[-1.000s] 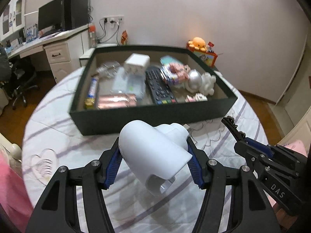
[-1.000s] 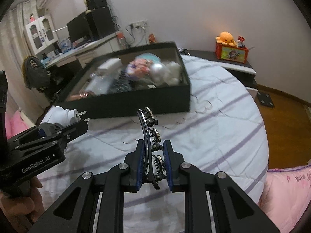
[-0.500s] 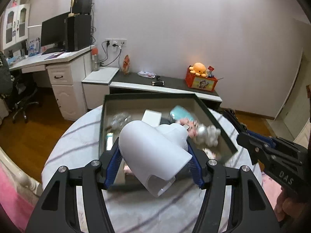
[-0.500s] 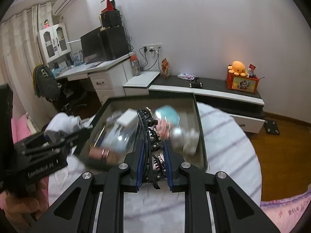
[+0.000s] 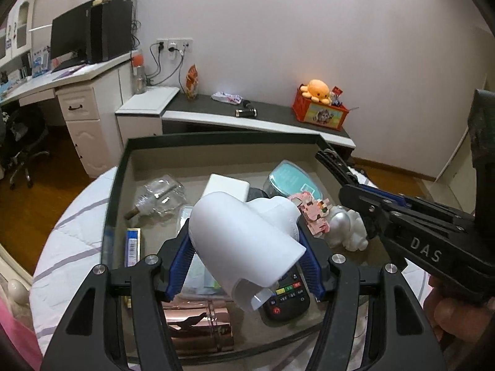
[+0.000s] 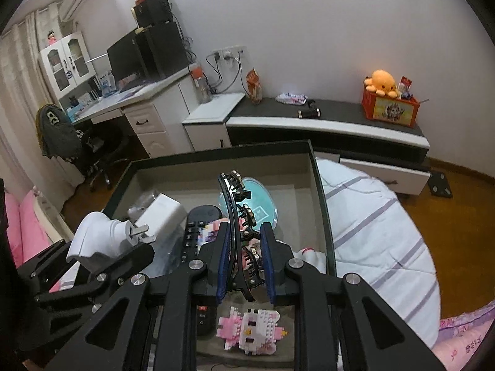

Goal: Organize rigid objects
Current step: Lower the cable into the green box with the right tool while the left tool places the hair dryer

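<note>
Two loads over the dark open-top box [image 5: 119, 167] at frame centre: left gripper [image 5: 244, 266] clamps the white plastic plug-in device [image 5: 241, 235], right gripper [image 6: 246, 259] pinches the black toothed hair clip [image 6: 238, 216]; next, lower into free gaps and release.

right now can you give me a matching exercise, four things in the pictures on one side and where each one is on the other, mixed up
Things:
1. white plug adapter
2. black hair clip
3. remote control
4. orange plush octopus

Places:
A. on the red box by the wall
B. in the left gripper
C. lying in the dark tray
D. in the right gripper

Pairs: 1-B, 2-D, 3-C, 4-A
</note>
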`<state>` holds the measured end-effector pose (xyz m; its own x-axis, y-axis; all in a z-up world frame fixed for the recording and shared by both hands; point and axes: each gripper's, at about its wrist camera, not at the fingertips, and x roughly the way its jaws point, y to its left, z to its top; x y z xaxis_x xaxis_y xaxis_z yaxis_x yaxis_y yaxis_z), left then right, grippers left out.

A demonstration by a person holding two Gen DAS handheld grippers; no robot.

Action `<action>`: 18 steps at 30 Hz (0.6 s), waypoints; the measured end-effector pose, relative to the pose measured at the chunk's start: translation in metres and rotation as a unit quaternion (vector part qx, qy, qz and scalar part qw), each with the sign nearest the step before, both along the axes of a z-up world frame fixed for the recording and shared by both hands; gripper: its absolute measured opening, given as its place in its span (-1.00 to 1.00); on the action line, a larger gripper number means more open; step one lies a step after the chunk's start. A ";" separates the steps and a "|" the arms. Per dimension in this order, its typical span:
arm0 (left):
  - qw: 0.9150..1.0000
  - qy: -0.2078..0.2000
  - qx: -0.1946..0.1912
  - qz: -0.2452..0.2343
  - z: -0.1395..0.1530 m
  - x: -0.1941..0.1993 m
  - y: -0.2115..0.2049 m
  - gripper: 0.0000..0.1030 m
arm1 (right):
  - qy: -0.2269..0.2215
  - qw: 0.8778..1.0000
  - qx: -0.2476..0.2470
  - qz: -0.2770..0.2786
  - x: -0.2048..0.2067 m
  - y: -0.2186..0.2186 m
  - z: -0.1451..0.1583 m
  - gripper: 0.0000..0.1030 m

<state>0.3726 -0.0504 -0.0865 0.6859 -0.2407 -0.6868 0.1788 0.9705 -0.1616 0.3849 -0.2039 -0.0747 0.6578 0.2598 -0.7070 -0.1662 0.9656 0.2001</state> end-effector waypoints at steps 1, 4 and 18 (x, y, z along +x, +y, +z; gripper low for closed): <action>1.000 0.001 0.003 0.000 -0.002 0.001 -0.001 0.21 | 0.003 1.000 0.000 0.000 0.002 0.000 -0.003 -0.62; 1.000 0.003 0.013 0.000 -0.007 0.004 -0.003 0.22 | 0.011 1.000 -0.001 0.001 0.005 0.001 -0.008 -0.62; 0.998 -0.027 0.007 0.049 0.016 -0.026 0.020 1.00 | -0.001 0.999 0.048 -0.003 -0.006 -0.009 0.002 0.71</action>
<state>0.3466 -0.0301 -0.0709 0.7415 -0.1615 -0.6512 0.0913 0.9859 -0.1405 0.3788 -0.2126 -0.0728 0.6610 0.3221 -0.6777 -0.1616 0.9431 0.2906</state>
